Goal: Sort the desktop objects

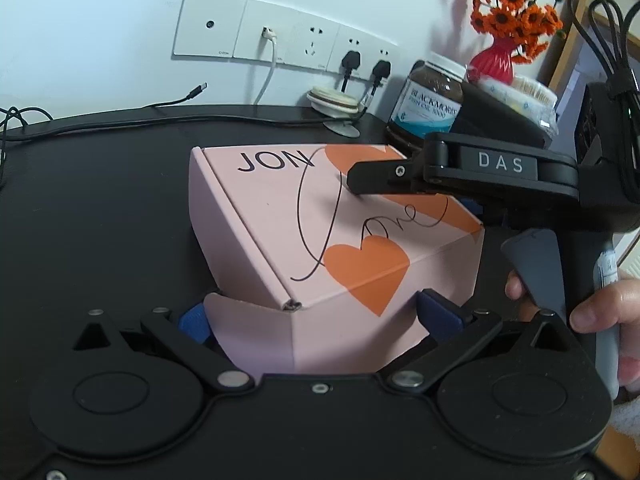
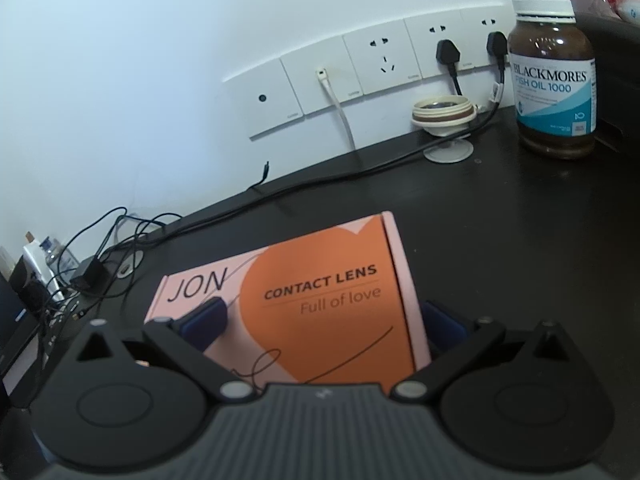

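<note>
Left wrist view: a pink cardboard box (image 1: pixel 320 236) printed with orange hearts and the letters "JON" sits on a black desk (image 1: pixel 100 208). One corner of the box points toward the camera and lies between the two blue pads of the left gripper (image 1: pixel 320 316). The left pad (image 1: pixel 194 322) sits against a loose pink flap at the box's near left side, and the right pad (image 1: pixel 438 312) sits against the near right face, so the gripper appears clamped on the box corner. From the right, the right gripper (image 1: pixel 360 182) reaches in, its black finger resting on the top of the box; whether its fingers are apart or together cannot be told here. A person's hand (image 1: pixel 600 308) holds its handle at the right edge. Behind the box stand a brown pill bottle (image 1: pixel 430 104) with a blue label and a red vase (image 1: pixel 494 60) of orange flowers. A row of white wall sockets (image 1: pixel 280 40) runs along the wall, with cables trailing over the desk.

Right wrist view: the same box (image 2: pixel 320 304) lies directly under the right gripper (image 2: pixel 324 318), showing "CONTACT LENS, Full of love" on an orange heart. The left blue pad (image 2: pixel 206 318) rests on the lid, while the right pad (image 2: pixel 442 320) sits just past the box's right edge, so the fingers stand apart. Further back are the pill bottle (image 2: pixel 554 76), a small round cream stand (image 2: pixel 444 116) and tangled black cables (image 2: pixel 104 256) at the far left.
</note>
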`<act>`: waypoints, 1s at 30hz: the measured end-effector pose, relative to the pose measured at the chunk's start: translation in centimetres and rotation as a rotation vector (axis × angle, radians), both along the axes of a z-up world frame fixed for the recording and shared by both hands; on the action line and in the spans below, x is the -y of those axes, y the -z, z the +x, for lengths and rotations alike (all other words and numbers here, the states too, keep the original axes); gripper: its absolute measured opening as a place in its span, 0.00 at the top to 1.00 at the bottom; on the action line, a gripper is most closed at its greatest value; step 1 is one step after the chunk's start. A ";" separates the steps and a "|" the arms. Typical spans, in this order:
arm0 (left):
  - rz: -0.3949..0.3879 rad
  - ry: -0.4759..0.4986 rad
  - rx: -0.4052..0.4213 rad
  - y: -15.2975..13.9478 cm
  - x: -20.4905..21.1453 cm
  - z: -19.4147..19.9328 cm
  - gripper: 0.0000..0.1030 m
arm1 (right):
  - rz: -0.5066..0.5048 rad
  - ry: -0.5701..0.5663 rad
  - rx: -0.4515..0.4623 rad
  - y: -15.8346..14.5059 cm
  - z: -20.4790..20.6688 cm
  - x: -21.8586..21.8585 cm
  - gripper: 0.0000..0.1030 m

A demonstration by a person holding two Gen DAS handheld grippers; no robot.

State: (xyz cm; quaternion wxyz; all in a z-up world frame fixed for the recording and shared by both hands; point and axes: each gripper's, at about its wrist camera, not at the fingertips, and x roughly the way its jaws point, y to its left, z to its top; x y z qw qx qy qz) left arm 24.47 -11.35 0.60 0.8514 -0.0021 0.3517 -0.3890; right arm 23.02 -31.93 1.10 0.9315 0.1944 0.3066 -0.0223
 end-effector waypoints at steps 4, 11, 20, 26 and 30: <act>0.058 0.014 0.012 -0.5 0.2 -0.5 0.00 | 0.005 -0.017 0.008 0.1 -0.1 0.2 0.01; -0.048 -0.093 0.066 -2.7 -2.7 -0.2 0.00 | 0.002 -0.012 0.042 0.4 -0.5 0.1 0.01; -0.054 -0.254 0.212 -2.4 -1.8 -1.2 0.00 | -0.087 0.012 0.182 -1.0 -4.2 0.0 0.01; -0.055 -0.278 0.278 -3.5 -2.0 -2.0 0.00 | -0.137 0.074 0.135 -0.4 -6.6 0.7 0.01; -0.035 -0.322 0.333 -4.1 -1.6 -2.7 0.00 | -0.133 0.112 0.136 0.3 -8.7 1.2 0.01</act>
